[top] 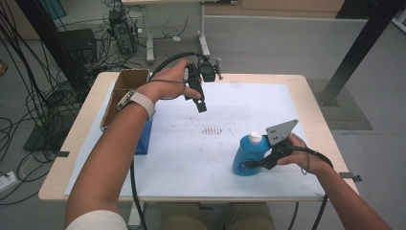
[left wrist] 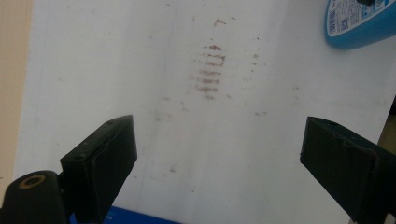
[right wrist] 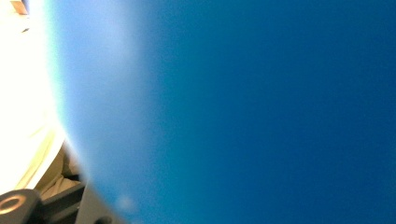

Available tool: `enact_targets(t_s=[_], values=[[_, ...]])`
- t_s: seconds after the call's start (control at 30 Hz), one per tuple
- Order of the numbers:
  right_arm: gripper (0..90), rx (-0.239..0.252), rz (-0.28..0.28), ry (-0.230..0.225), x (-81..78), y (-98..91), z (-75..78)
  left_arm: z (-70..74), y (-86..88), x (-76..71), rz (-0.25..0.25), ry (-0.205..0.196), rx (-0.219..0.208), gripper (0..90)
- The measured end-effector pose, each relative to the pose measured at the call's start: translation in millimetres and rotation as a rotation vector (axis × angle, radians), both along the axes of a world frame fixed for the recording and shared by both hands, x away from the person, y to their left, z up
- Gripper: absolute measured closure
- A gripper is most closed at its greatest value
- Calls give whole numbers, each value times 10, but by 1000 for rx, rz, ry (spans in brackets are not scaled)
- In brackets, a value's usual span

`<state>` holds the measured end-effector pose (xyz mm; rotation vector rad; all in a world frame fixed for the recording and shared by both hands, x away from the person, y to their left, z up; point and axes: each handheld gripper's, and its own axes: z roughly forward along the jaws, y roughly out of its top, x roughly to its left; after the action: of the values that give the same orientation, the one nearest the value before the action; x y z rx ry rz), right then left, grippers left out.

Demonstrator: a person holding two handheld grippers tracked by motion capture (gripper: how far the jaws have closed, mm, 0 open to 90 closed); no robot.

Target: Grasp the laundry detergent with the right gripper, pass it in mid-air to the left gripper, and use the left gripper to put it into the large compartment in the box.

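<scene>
Right tongs [top: 254, 163] are clamping the blue bottle [top: 247, 155], which is standing upright on the bench [top: 297, 86], near-right. Left tongs [top: 200, 103] are hovering apart over the far-left side.

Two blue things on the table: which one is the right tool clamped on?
The blue plastic bottle with the white cap, standing near the front right, held by the right tool. The blue box sits by the cardboard box, untouched.

Bottle [top: 246, 158]: glossy blue plastic, white cap. Table sheet [top: 249, 110]: matt white paper, brown-smudged. Box [top: 125, 86]: rough cardboard. Tabletop [top: 318, 124]: smooth pale wood.
</scene>
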<state>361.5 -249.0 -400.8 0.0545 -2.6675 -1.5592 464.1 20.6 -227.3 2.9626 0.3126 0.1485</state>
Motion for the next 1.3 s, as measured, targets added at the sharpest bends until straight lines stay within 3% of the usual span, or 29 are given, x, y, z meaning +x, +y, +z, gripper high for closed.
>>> enact_targets(t_s=[1.3], values=[[429, 3, -2, -2, -3, -1, 2, 20, 28, -45, -6, -8, -5, 112]])
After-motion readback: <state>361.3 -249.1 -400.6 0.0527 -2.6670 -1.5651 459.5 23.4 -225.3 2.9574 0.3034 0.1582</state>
